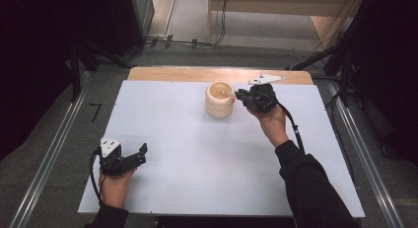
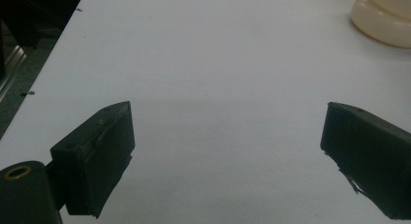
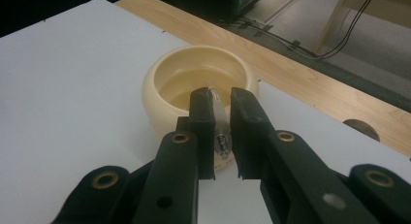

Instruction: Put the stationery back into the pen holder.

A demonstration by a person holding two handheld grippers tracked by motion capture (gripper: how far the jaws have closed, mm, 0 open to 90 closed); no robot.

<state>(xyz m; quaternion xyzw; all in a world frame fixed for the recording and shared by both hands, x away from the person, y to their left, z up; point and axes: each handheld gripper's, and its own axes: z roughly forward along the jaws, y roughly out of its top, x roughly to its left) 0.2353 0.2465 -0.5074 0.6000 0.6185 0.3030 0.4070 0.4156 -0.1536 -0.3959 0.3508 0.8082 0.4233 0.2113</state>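
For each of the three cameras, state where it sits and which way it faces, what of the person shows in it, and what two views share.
High view: above the person's side of the table, looking forward and down; both forearms, left tool, right tool.
Left gripper view: rides the left tool, looking across the bare tabletop between its open jaws.
Right gripper view: rides the right tool, facing the cream bowl, jaws shut on a small clear object.
Shared: the bowl's ridged base appears in the left gripper view and the high view.

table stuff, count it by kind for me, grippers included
hand-held gripper: 2, left and right
cream ribbed bowl: 1
small clear object, too small to identify, clamped in the right one over the bowl: 1
total: 4
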